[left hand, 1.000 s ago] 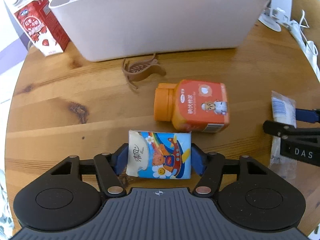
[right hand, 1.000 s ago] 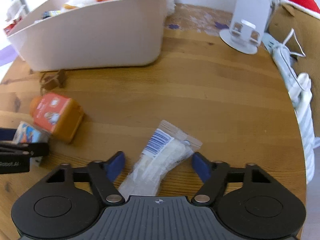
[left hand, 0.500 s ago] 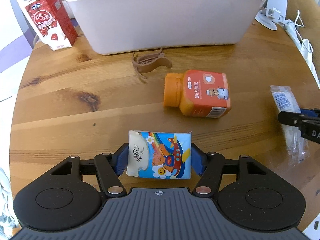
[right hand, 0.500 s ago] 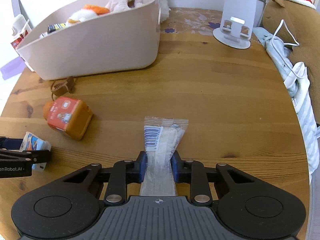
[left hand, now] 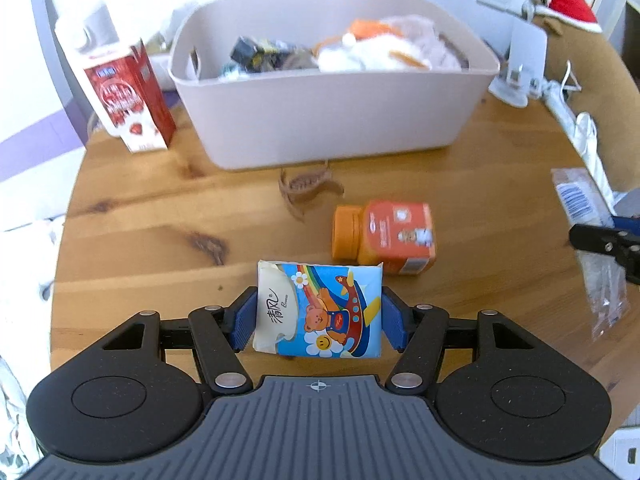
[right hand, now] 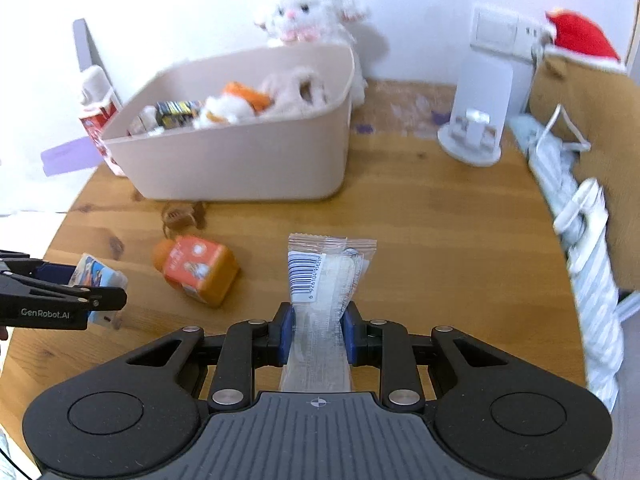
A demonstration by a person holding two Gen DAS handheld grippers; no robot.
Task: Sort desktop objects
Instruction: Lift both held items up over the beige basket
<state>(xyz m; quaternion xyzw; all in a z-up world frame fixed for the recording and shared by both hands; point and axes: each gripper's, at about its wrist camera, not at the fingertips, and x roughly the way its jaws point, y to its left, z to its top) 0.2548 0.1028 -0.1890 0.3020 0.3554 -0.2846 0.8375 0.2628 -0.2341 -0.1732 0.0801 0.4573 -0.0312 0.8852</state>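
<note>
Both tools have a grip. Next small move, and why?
Probably carry both forward over the beige bin and release there. The left tool is clamped on the tissue pack, the right tool on the clear sachet. The bin is open-topped and already holds sorted items. The orange bottle and brown hair clip lie in between, so keep height.

Tissue pack (left hand: 318,310): blue, with rainbow, bear and cream panel. Bottle (left hand: 384,236) at 1 o'clock of it: orange. Bin (left hand: 332,112) at 12 o'clock: beige. Carton (left hand: 126,100) at 10 o'clock: red and white. Hair clip (left hand: 306,186): brown. Sachet (right hand: 324,280): clear, with blue-and-white barcode. Table (left hand: 160,216): knotted wood grain.
</note>
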